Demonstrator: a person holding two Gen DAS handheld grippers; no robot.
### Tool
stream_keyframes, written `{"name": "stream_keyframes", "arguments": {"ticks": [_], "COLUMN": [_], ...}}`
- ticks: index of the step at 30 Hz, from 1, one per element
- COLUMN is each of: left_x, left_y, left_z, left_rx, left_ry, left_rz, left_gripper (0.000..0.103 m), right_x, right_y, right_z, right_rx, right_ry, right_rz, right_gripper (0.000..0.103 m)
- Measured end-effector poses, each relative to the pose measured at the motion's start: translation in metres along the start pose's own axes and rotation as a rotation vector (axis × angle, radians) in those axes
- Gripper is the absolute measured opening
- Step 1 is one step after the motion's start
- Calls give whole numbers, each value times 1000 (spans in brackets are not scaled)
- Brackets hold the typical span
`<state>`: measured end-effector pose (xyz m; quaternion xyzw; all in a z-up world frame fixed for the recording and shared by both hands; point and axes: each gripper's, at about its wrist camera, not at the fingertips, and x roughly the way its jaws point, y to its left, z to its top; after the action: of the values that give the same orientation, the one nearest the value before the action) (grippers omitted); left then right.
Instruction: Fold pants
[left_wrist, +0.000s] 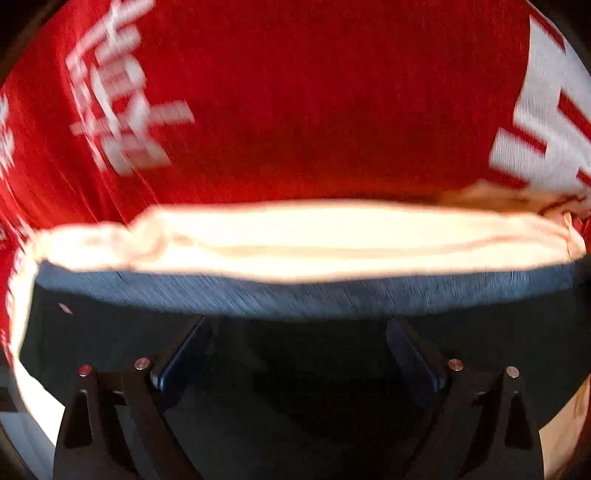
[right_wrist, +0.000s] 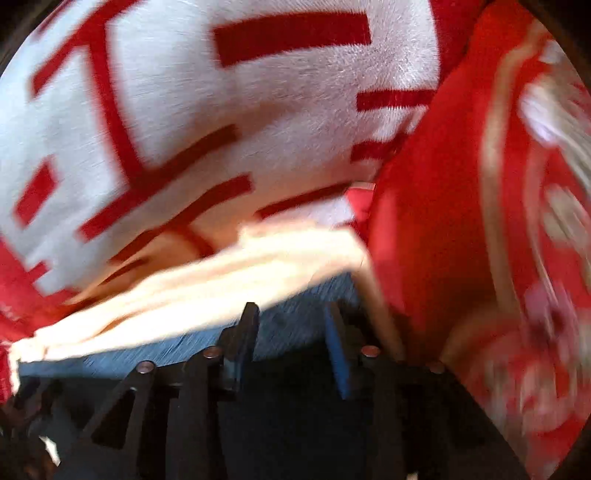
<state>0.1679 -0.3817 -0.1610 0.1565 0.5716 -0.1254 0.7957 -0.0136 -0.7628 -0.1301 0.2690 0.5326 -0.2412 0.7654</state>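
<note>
The pants (left_wrist: 306, 295) are dark blue denim with a cream inner lining (left_wrist: 295, 240) showing along the far edge. They lie on a red blanket. In the left wrist view my left gripper (left_wrist: 299, 343) is open, fingers wide apart over the dark denim. In the right wrist view the pants (right_wrist: 291, 325) show as blue denim with a cream band (right_wrist: 207, 284) beyond. My right gripper (right_wrist: 291, 328) is open with a narrower gap, its blue-padded fingers over the denim edge. Both views are blurred.
The red blanket (left_wrist: 295, 110) with white lettering covers the surface under the pants. In the right wrist view a large white patch with red bars (right_wrist: 207, 122) fills the upper left, and a red folded mass (right_wrist: 443, 221) rises at right.
</note>
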Motion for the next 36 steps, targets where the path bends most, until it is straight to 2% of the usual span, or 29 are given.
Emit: {"name": "stream_keyframes", "arguments": {"ticks": [3, 5, 6, 8, 10, 13, 16, 19, 21, 23, 27, 29, 31, 34, 36], "left_x": [11, 29, 36, 35, 32, 24, 13, 3, 4, 5, 0, 0, 2, 13, 29], "left_y": [12, 20, 27, 46, 61, 84, 113, 150, 171, 195, 256, 278, 305, 326, 330], "left_z": [5, -2, -8, -14, -21, -41, -58, -81, -84, -82, -84, -80, -71, -62, -67], "left_rx": [-11, 10, 7, -48, -41, 8, 20, 9, 13, 27, 45, 9, -24, -22, 12], "left_ry": [34, 79, 90, 91, 118, 139, 142, 140, 142, 140, 103, 85, 64, 63, 79], "left_rz": [23, 83, 89, 28, 48, 91, 86, 64, 60, 71, 97, 100, 89, 60, 85], "left_gripper": [97, 97, 99, 99, 99, 99, 99, 99, 99, 99, 99, 99, 99, 99, 99], "right_x": [-11, 0, 2, -8, -14, -26, -40, -43, -42, -40, -32, -21, -16, -4, 1], "right_y": [9, 8, 6, 5, 7, 16, 45, 85, 121, 174, 264, 310, 345, 366, 364], "right_z": [-30, -51, -56, -65, -74, -91, -118, -152, -173, -195, -210, -218, -219, -231, -242], "right_rx": [-61, -118, -116, -110, -100, -52, -38, -26, -37, -69, -174, -240, -289, -244, -190], "right_ry": [16, 66, 77, 50, 76, 101, 132, 185, 213, 242, 273, 279, 263, 279, 314], "right_rz": [10, -54, -54, -54, -67, -1, 90, 199, 249, 299, 345, 368, 352, 324, 336], "right_gripper": [57, 57, 57, 57, 57, 58, 58, 58, 58, 58, 58, 58, 57, 57, 58]}}
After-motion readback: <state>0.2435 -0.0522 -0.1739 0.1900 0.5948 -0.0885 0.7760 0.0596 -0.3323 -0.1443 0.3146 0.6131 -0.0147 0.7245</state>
